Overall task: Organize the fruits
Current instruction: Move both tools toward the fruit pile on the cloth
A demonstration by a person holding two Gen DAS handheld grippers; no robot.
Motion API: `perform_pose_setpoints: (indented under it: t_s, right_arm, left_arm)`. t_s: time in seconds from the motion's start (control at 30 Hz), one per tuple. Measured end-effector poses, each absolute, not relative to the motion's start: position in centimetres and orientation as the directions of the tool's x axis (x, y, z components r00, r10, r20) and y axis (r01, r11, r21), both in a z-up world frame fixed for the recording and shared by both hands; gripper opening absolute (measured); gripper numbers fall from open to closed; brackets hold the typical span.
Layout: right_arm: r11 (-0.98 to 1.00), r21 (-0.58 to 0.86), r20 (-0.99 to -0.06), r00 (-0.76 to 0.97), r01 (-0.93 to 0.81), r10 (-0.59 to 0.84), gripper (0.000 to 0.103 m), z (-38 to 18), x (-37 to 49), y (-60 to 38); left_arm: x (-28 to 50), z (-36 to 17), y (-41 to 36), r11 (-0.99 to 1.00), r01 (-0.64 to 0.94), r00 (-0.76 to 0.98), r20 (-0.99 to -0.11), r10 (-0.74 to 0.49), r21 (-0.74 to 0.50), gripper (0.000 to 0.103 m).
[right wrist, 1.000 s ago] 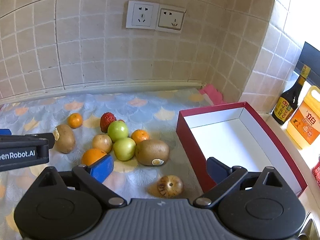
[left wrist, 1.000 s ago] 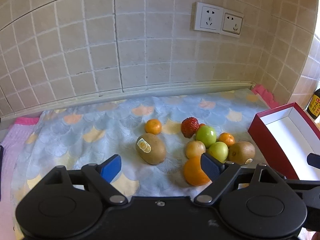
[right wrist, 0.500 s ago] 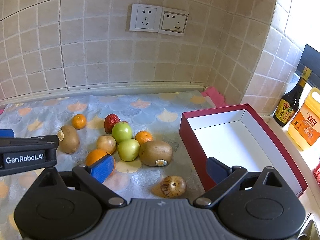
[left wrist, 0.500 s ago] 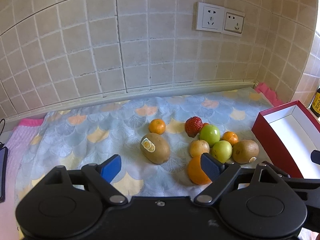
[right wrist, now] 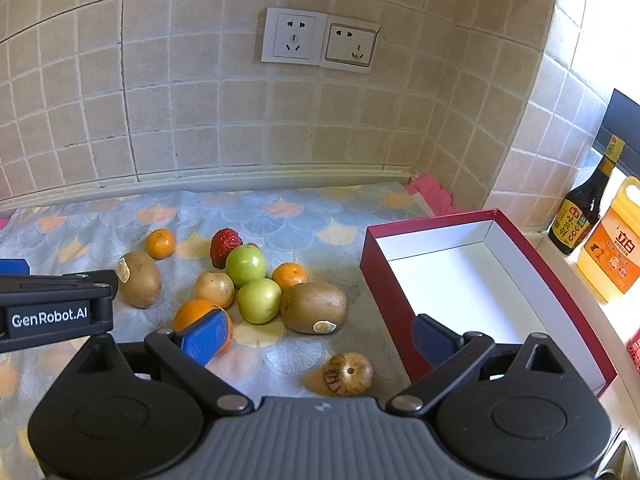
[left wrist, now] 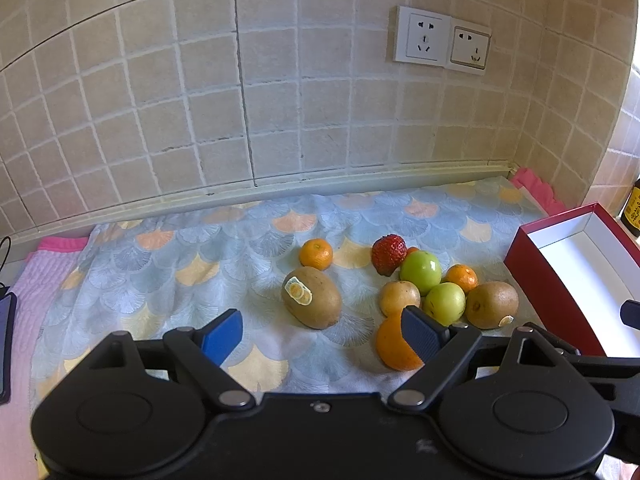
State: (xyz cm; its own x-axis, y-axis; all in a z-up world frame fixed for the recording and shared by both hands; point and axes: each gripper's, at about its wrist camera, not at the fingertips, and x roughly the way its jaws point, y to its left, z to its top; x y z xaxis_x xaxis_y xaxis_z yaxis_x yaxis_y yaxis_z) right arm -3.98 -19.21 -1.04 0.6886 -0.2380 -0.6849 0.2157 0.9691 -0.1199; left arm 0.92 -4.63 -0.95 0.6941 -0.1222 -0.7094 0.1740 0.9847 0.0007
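Fruit lies in a cluster on the patterned cloth: a kiwi with a sticker, a small mandarin, a strawberry, two green apples, a yellow-brown fruit, a second mandarin, a second kiwi and an orange. In the right wrist view a brown round fruit lies apart, near the red box. My left gripper is open and empty above the cloth, before the sticker kiwi. My right gripper is open and empty above the second kiwi.
The red box with a white inside stands at the right of the cloth. A dark sauce bottle and a yellow oil jug stand on the ledge at the far right. The tiled wall with two sockets lies behind.
Both grippers have risen and pulled back a little, so the fruit sits lower and farther in both views. The jaws stay open and no fruit has moved.
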Motion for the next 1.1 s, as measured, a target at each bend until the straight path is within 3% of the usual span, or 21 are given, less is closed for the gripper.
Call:
perform_pose_setpoints:
  t_s: [1.1]
  right_arm:
    - [0.973,-0.113,-0.691,0.688,0.200,-0.222,0.099,-1.33,-4.02,-19.09]
  left_arm:
    - [0.85,-1.13,-4.03,0.985,0.174,0.695,-0.709,-0.124,-0.002,0.102]
